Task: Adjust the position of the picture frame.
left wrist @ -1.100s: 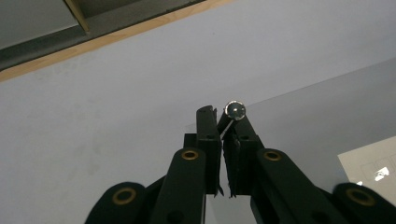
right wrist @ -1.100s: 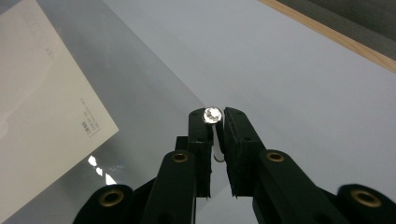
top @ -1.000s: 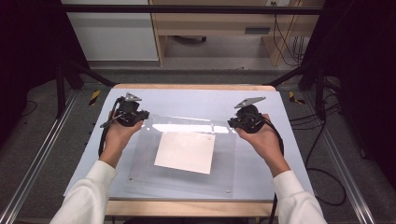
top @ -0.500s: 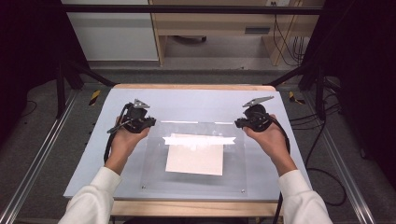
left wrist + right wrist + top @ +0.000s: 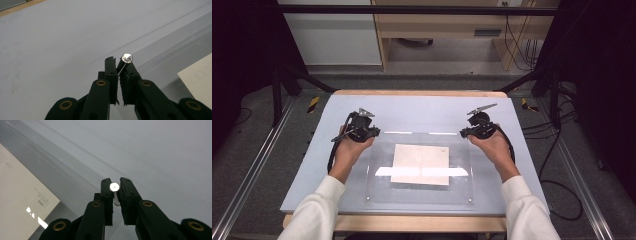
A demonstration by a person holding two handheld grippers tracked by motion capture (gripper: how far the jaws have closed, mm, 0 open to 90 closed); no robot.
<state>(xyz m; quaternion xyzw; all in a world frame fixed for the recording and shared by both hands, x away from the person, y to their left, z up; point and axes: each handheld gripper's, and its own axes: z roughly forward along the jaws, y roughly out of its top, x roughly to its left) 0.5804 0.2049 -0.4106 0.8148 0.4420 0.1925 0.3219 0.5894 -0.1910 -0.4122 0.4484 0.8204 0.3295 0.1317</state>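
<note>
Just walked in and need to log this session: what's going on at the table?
A person holds a clear acrylic sheet by its two far corners, the left gripper and the right gripper each shut on a corner stud. The sheet lies over a white envelope on the grey table mat. Its near edge looks down on the mat; whether the far edge has landed is hard to tell.

Glossy clear acrylic sheet (image 5: 419, 192), matt paper (image 5: 420, 162)
</note>
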